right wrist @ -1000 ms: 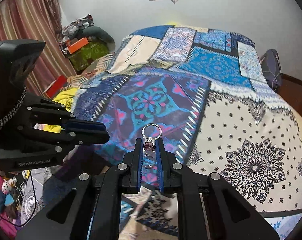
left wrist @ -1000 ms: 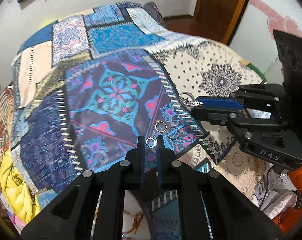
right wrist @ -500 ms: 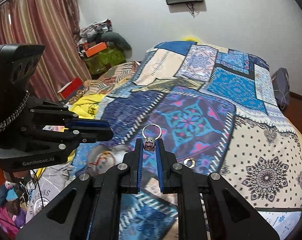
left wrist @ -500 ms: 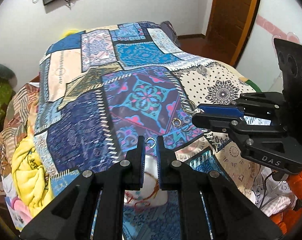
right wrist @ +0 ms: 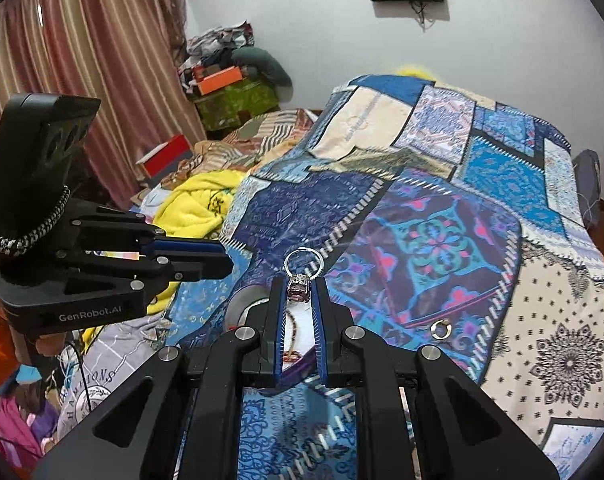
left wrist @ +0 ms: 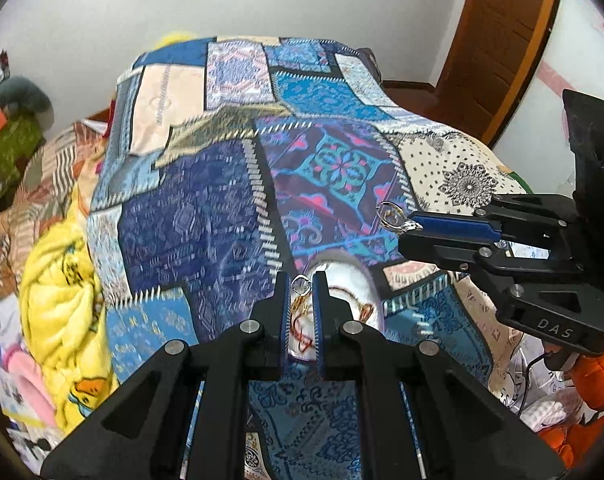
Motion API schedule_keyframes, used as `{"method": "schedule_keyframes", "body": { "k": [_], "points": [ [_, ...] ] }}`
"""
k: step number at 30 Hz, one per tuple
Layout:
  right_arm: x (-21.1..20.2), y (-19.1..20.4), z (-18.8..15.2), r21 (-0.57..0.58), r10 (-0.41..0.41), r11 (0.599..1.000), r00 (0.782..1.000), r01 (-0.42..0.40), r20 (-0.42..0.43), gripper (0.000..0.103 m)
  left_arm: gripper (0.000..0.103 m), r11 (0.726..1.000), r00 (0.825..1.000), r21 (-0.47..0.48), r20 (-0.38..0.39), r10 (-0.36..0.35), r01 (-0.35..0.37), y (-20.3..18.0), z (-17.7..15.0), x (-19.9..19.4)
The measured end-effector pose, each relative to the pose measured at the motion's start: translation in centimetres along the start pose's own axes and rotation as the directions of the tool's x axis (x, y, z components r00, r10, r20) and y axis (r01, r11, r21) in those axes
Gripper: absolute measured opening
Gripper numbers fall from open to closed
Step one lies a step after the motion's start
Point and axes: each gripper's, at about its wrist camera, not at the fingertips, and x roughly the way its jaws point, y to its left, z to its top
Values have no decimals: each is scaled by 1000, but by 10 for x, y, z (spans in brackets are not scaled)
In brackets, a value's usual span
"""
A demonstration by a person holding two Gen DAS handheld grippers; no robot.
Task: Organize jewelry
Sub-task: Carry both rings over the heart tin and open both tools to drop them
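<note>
Right wrist: two tools, each pinching one ring; third ring, possibly gold, on quilt.

Points needed, so in full: Right wrist: right tool (right wrist: 299,286) pinches gem ring (right wrist: 299,290); left tool (left wrist: 301,285) pinches small ring (left wrist: 300,283); third ring (right wrist: 441,328), possibly gold, on quilt (right wrist: 442,240).

A: What moved?
B: Both hand-held grippers went up and back from the bed (right wrist: 442,184), each with its ring.
A: What shows now?
B: A white dish (left wrist: 354,280) under the left hand-held gripper (left wrist: 301,286)

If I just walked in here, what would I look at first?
Probably the bright patchwork bedspread, covering the whole bed in blues, purples and cream. Next, the right gripper above it, pinching a silver ring with a purple stone at its fingertips, and the left gripper holding a smaller silver ring over a white dish. One more gold ring lies loose on the spread.
</note>
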Motion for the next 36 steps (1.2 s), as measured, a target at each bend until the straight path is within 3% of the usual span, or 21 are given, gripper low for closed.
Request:
{"method": "schedule_keyframes", "body": {
  "k": [14, 33, 36],
  "points": [
    [44, 7, -18, -24, 12, 1000, 991, -15, -133, 11, 9, 999, 996, -31, -81, -39, 36, 8, -25, 36],
    [51, 16, -22, -92, -35, 996, 986, 20, -161, 11, 9, 999, 996, -45, -87, -33, 29, 14, -28, 36],
    [48, 15, -20, -91, -46, 995, 987, 32, -155, 15, 10, 999, 996, -48, -85, -26, 22, 15, -27, 33]
  ]
}}
